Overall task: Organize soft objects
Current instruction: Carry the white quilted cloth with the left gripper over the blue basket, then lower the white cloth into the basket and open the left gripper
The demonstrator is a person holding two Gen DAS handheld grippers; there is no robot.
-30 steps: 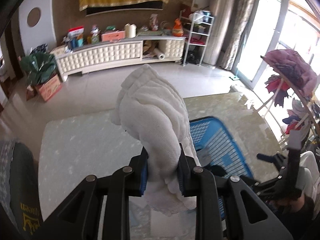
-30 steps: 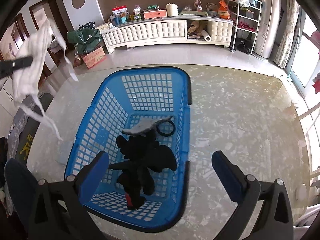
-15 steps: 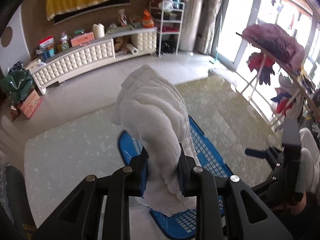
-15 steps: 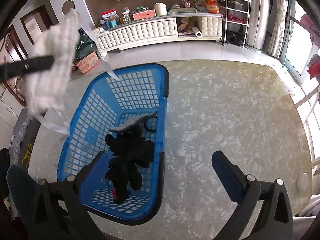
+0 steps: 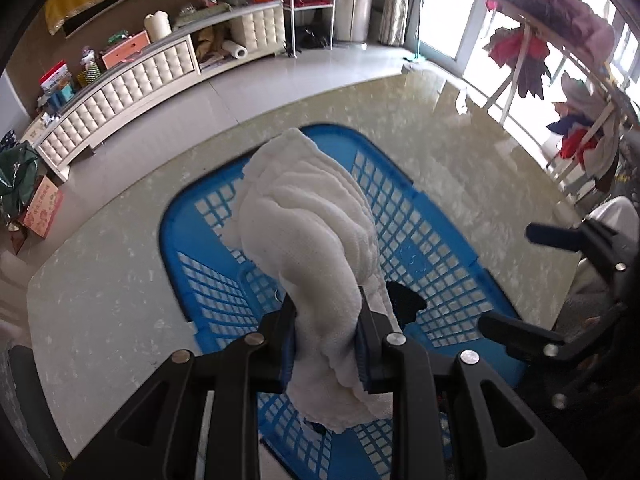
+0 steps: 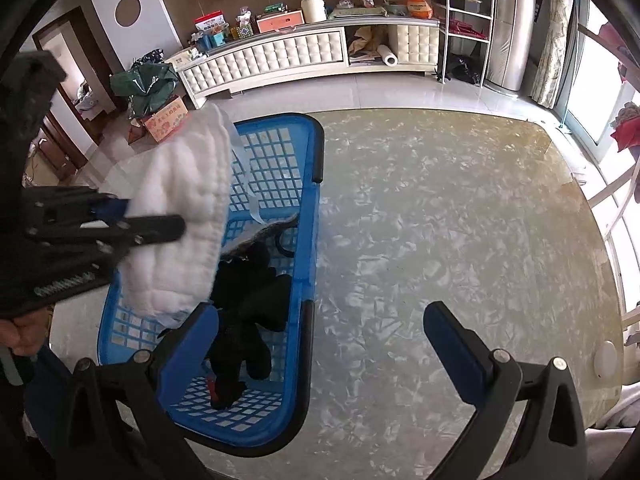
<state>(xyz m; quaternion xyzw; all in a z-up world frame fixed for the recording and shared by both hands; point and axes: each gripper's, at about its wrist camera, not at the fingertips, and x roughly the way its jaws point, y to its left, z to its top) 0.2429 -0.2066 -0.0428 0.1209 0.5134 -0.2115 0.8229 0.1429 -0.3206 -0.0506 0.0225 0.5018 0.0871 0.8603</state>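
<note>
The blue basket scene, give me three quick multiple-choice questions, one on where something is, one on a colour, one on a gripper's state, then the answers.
1. Where is the white cloth?
A. flat on the table
B. held over the blue basket
C. on the shelf

2. What colour is the soft toy in the basket?
A. black
B. yellow
C. pink

3. How is the right gripper?
A. clamped on a cloth
B. clamped on the basket rim
C. open, holding nothing

Answers: 1 B, the left gripper pinches it above the basket. 2 A, it lies dark on the mesh. 3 C, its fingers stand wide apart.

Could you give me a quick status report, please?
Left tongs shut on white cloth, above blue basket. Right tongs open, empty. Black plush in basket; nothing blocking.
</note>
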